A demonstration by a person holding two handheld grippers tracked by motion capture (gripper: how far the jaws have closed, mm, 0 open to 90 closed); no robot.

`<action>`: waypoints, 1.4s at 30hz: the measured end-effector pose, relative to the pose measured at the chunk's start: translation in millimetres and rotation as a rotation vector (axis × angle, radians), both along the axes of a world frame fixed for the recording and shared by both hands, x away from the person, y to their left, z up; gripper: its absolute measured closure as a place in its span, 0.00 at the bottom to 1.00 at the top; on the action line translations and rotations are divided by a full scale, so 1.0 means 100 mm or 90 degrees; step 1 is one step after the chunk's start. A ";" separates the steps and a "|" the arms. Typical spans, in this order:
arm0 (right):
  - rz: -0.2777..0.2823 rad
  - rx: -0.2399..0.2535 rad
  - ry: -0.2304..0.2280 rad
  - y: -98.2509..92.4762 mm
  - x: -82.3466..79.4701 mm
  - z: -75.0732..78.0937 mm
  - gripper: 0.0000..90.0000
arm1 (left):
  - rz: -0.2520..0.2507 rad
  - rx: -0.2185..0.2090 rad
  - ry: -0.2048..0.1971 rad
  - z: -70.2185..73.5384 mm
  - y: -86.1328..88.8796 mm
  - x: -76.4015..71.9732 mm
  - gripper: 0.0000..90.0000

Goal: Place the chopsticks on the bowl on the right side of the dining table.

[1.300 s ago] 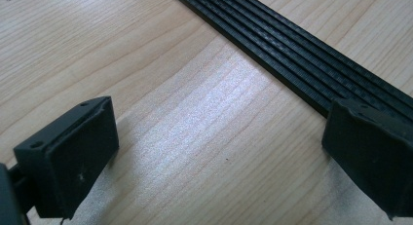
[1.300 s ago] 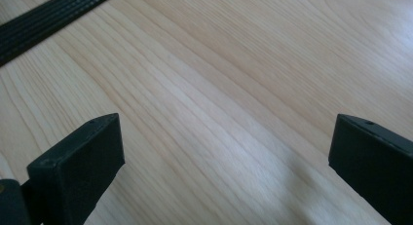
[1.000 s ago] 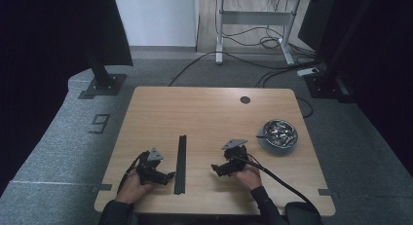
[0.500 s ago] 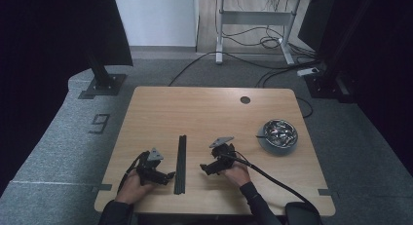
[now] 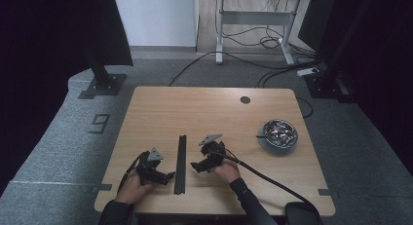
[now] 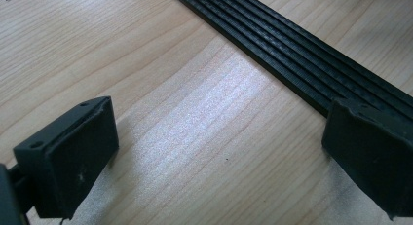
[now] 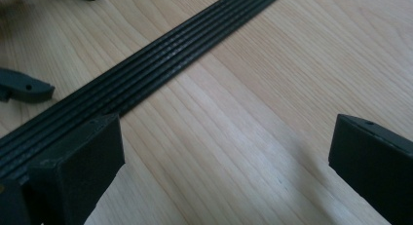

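One bowl (image 5: 278, 135) holds metal bits; strip (image 5: 180, 162) lies lengthwise away from the person, between both wide-open grippers (image 5: 169, 175) (image 5: 193, 166).

Premises: a lab or recording studio, not a home. Evidence: black curtains (image 5: 53, 35) enclose both sides; grey carpet (image 5: 58, 152) carries a taped numeral "9" (image 5: 100, 123) left of the left gripper (image 5: 163, 176); a stand base plate (image 5: 103, 84) sits beyond it. Loose cables (image 5: 253, 42) trail under a height-adjustable desk frame (image 5: 253, 20), far beyond both grippers. Plain wooden table (image 5: 195, 108).
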State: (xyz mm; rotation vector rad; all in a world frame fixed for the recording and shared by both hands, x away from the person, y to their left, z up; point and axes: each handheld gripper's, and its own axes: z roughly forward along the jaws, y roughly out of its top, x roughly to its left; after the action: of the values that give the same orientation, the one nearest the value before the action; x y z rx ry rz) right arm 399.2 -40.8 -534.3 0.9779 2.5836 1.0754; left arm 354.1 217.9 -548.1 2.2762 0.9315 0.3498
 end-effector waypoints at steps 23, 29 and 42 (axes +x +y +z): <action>0.001 -0.016 -0.005 0.36 0.08 -0.11 0.00 | 0.000 0.000 0.001 0.00 0.00 0.00 0.00; 0.002 -0.015 -0.002 0.39 0.07 -0.14 0.00 | -0.001 0.001 0.000 0.00 0.00 0.00 0.00; -0.009 -0.040 -0.027 0.37 0.10 -0.16 0.00 | 0.000 0.000 0.001 0.00 0.00 0.00 0.00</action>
State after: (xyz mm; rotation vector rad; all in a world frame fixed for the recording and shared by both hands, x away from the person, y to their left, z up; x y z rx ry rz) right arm 409.5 -4.2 -550.3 0.9481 2.5563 0.9934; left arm 354.0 217.9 -548.0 2.2766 0.9327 0.3478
